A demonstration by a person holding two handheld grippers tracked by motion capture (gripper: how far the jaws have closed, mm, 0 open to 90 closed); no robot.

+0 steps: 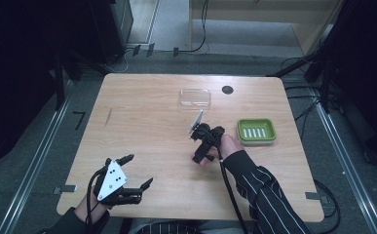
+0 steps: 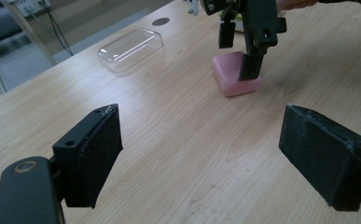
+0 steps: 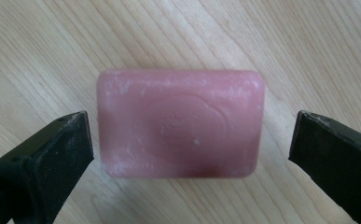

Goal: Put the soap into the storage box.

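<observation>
A pink bar of soap (image 3: 180, 123) lies flat on the wooden table (image 1: 142, 122). My right gripper (image 3: 192, 135) points down over it, open, one jaw on each short side of the bar with a small gap on both. From the left gripper view the same soap (image 2: 232, 77) sits mid-table under the right gripper (image 2: 239, 56). In the high view the right gripper (image 1: 203, 148) covers the soap. My left gripper (image 1: 140, 169) hovers open near the table's front left, holding nothing, its jaws (image 2: 206, 140) aimed towards the soap.
A green soap dish (image 1: 256, 131) with a white slotted insert stands to the right of the right hand. A clear plastic lid (image 1: 195, 97) lies at the back centre, next to a round black hole (image 1: 227, 89). Cables trail from both grippers.
</observation>
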